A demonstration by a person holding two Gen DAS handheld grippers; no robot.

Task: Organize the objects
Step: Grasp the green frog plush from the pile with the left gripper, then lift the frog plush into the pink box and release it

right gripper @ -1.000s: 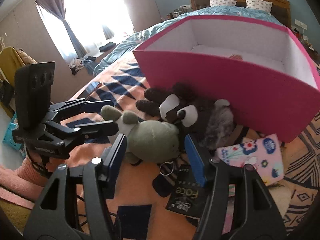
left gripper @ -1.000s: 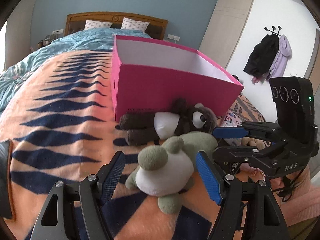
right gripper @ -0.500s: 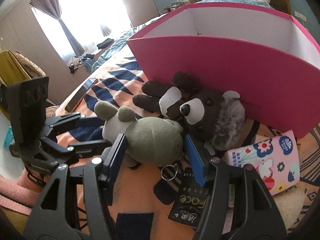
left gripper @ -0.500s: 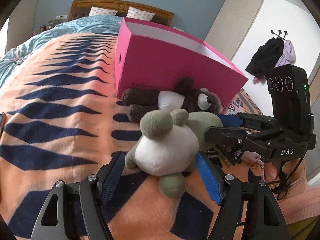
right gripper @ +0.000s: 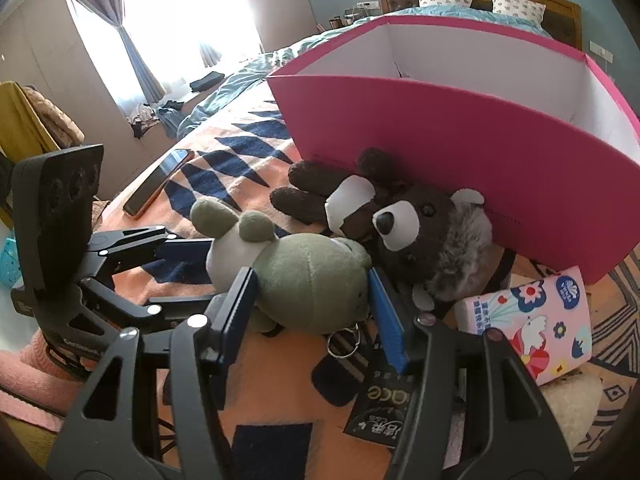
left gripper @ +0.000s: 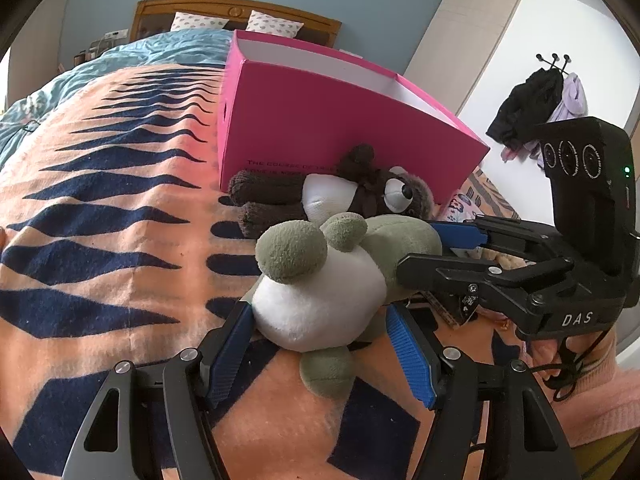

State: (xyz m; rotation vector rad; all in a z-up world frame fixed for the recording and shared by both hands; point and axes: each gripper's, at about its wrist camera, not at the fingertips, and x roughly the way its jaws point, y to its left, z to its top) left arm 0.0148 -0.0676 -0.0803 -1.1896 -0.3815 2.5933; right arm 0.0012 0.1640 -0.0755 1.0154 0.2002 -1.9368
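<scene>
A green plush toy (left gripper: 332,276) with a white belly lies on the orange and navy blanket (left gripper: 100,220). My left gripper (left gripper: 320,344) is open around its white body. My right gripper (right gripper: 312,296) is open around its green head (right gripper: 316,280), pads close to both sides; it also shows in the left wrist view (left gripper: 448,248). A brown plush bear (left gripper: 340,196) lies behind it against the open pink box (left gripper: 320,132), which also shows in the right wrist view (right gripper: 460,140).
A pink tissue pack (right gripper: 536,320) and a black packet (right gripper: 380,404) lie beside the toys. A phone (right gripper: 156,180) lies near the bed's edge. Pillows and a headboard (left gripper: 240,16) stand behind the box. Coats (left gripper: 536,104) hang on the wall.
Both grippers have moved forward onto the green plush; it now sits between both pairs of fingers, and looks slightly raised and closer to both cameras.
</scene>
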